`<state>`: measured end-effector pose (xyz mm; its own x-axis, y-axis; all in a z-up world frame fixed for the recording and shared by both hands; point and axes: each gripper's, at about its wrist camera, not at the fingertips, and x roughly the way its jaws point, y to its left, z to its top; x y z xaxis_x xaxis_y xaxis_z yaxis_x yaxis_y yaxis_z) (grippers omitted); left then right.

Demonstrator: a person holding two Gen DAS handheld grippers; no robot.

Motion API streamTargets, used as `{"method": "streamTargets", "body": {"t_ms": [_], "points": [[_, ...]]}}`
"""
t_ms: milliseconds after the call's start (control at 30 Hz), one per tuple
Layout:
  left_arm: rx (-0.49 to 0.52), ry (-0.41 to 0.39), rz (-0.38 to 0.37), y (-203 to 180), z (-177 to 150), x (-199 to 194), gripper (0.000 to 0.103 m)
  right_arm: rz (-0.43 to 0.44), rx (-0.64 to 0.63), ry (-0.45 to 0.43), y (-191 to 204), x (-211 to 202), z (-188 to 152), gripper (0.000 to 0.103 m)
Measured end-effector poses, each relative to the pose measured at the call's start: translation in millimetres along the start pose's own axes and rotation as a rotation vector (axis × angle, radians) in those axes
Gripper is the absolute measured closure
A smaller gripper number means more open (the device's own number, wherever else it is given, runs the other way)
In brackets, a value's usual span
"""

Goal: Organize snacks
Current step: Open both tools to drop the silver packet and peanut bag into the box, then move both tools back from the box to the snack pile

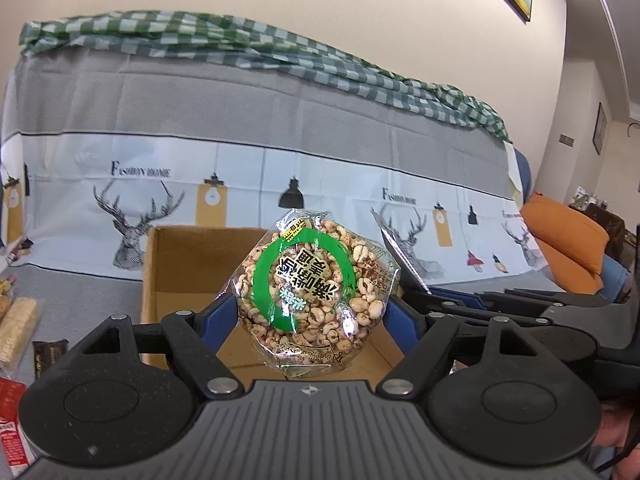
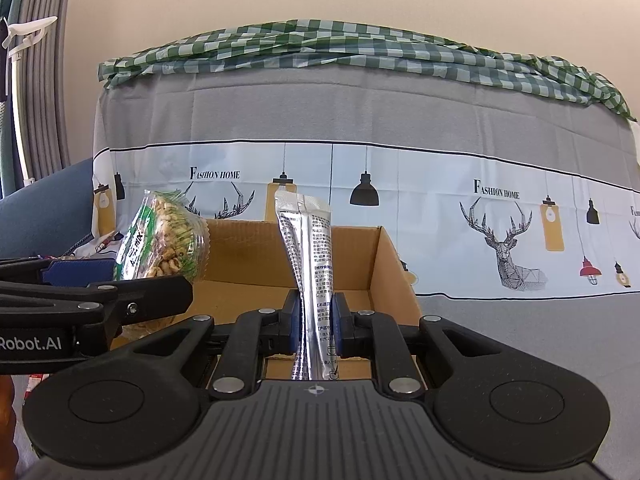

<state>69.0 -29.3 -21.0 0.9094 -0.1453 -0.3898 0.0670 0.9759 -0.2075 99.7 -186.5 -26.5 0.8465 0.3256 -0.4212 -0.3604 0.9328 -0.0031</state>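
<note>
1. My left gripper (image 1: 310,312) is pinching one round bag of puffed grain snacks (image 1: 316,292), blue pads spread wide against its sides; it sits mid-frame in the left wrist view, above the open box.
2. My right gripper (image 2: 316,320) is pressed nearly together on one slim silver sachet (image 2: 306,256), which stands upright at centre frame in the right wrist view.
3. I count one cardboard box (image 2: 392,264), open-topped, behind both held items; its floor looks bare where I can see it.
4. At the lower left edge of the left wrist view I count one pale cereal bar (image 1: 18,332), one dark wrapper (image 1: 48,356) and one red-and-white packet (image 1: 10,420).
5. One orange cushion (image 1: 564,240) lies at the right edge.
</note>
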Motion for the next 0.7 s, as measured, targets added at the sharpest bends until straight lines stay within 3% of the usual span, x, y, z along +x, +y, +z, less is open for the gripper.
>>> {"method": "streamTargets", "body": {"t_ms": [267,467,567,700], "points": [[0.010,-0.016,0.014,-3.0,-0.6,-0.7,0.019,-0.013,0.022,0.020,-2.2,4.5,1.3,0.076],[0.012,-0.076,0.029,2.8,-1.9,-10.0,0.022,-0.025,0.009,0.020,3.7,7.0,1.3,0.072],[0.008,-0.086,0.033,9.4,-1.1,-15.5,0.033,-0.029,0.005,0.012,9.3,7.1,0.9,0.059],[-0.026,-0.042,0.022,25.9,0.4,-22.0,0.054,-0.025,0.013,-0.001,17.3,6.3,1.9,0.047]]}}
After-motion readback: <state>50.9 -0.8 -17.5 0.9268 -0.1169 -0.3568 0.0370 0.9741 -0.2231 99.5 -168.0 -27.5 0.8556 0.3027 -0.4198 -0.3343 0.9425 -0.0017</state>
